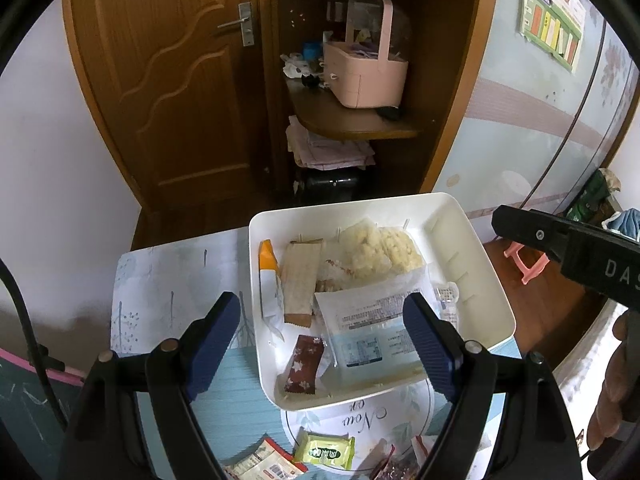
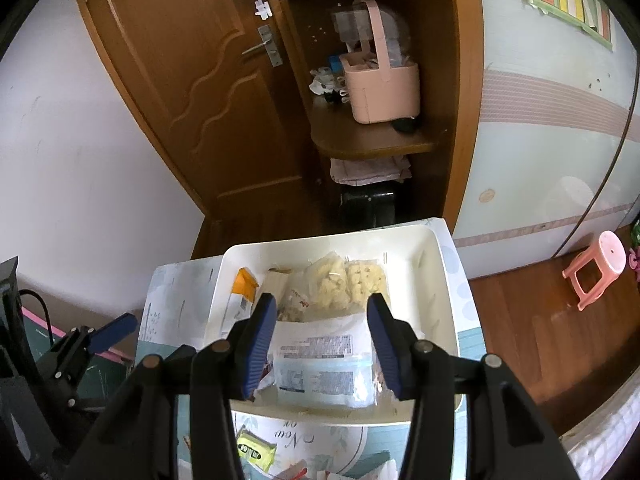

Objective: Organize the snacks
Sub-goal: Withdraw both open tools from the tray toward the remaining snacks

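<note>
Both grippers hang over the white bin (image 1: pixel 472 248), the left gripper (image 1: pixel 326 332) spread wide and empty above a maroon snack packet (image 1: pixel 304 364) lying between its fingers, the right gripper (image 2: pixel 320 344) half-spread, gripping nothing, its fingers flanking a flat white pouch (image 2: pixel 320 364), likely just set down.

Left gripper (image 1: pixel 326 340): black plastic arms, ribbed navy-blue pads (image 1: pixel 214 344), round silver pivot pins on the knuckles. Black cable (image 1: pixel 24 320) loops at 9 o'clock of the left wrist view. Right gripper (image 2: pixel 322 350): same build, black w/ navy ribbed pads, silver pins. From the left cam its body at 3 o'clock shows small screws and white lettering "DAS".
</note>
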A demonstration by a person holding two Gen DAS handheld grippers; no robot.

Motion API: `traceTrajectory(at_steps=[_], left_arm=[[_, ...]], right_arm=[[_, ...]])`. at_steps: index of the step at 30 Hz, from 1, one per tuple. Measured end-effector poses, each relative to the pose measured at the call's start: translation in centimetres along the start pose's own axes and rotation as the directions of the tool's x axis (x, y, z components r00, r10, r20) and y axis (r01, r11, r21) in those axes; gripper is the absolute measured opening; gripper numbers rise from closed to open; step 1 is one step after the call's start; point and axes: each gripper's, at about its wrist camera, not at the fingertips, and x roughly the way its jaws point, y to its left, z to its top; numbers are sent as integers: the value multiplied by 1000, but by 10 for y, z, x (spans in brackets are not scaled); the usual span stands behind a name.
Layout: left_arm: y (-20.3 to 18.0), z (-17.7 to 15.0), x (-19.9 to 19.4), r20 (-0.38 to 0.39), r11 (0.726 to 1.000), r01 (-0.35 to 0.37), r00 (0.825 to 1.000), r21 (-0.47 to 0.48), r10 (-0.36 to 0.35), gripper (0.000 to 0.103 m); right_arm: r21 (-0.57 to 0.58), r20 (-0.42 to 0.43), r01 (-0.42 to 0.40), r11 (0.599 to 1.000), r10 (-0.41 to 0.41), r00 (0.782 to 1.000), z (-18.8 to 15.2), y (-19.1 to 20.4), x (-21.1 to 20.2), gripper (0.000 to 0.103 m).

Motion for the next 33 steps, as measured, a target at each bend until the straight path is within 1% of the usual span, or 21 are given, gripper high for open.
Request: traceTrajectory(at_steps=[7,20,25,30,33], left_arm=[[1,-7,-11,14,1000,0,1000,-9,0,83],[-2,-33,-42,58,1000,-13,998,10,12,83],[-3,-51,-55,67,1000,-13,998,20,12,83],[-1,-72,-63,55,1000,-7,998,29,6,83],[2,-89,-67,43,999,-1,999,35,0,83]], right_arm=[[-10,-1,-6,1000,6,1000,-10,3,-10,48],[-37,-4,-28,999,28,1000,-38,13,-31,48],[-50,-13,-42,998,41,999,-52,18,-38,48],[-67,-17,-46,997,45,999,-71,22,-46,48],[-71,-36,-62,996,59,998,-82,24,-46,48]])
